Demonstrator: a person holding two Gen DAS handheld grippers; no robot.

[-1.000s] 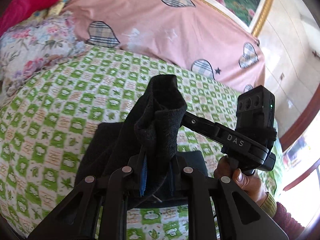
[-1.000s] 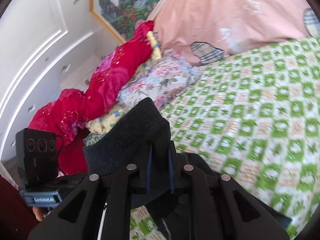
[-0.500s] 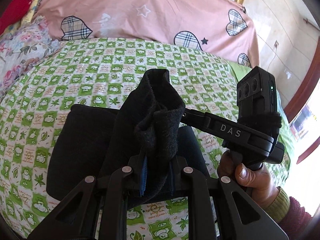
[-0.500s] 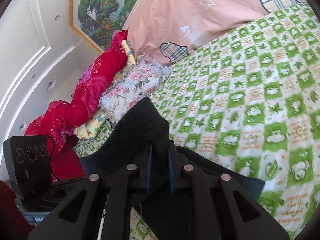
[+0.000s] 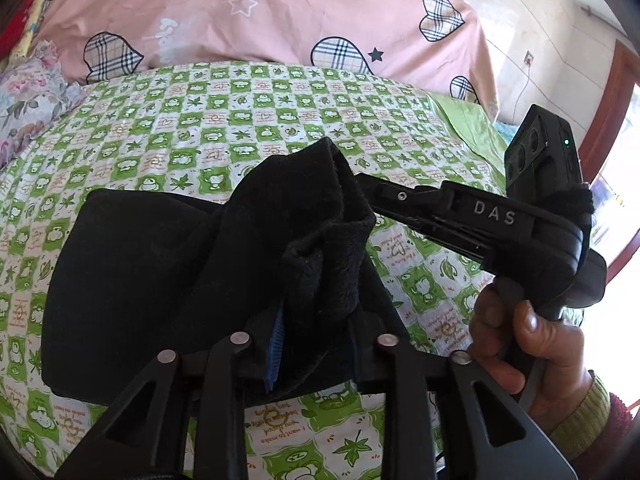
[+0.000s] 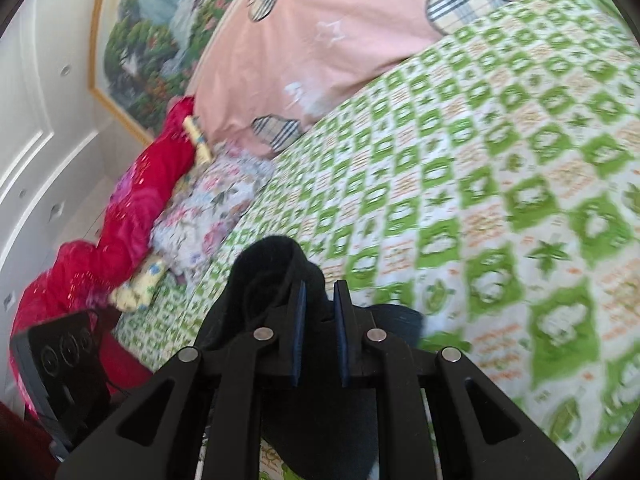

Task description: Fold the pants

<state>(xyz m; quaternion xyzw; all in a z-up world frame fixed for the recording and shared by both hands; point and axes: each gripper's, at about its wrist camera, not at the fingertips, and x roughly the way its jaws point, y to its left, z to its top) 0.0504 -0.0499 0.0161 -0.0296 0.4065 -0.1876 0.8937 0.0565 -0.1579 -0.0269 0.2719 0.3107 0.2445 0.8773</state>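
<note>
The black pants (image 5: 152, 276) lie folded on the green checked bedsheet (image 5: 224, 120). My left gripper (image 5: 316, 320) is shut on a bunched black edge of the pants, which stands up between the blue pads. My right gripper (image 6: 320, 304) holds its blue pads slightly apart; the black pants (image 6: 268, 272) slump to the left of them, and whether any cloth is still pinched is unclear. The right gripper's body also shows in the left wrist view (image 5: 496, 220), held by a hand, reaching into the same bunch of fabric.
A pink duvet with plaid hearts (image 5: 280, 12) lies at the head of the bed. A floral pillow (image 6: 212, 216) and red bedding (image 6: 132, 216) sit at the left. A framed landscape painting (image 6: 156, 24) hangs on the wall.
Both grippers moved down and forward, laying more of the pants flat on the sheet. The right gripper's pads have parted slightly and the cloth has slipped to their left side.
</note>
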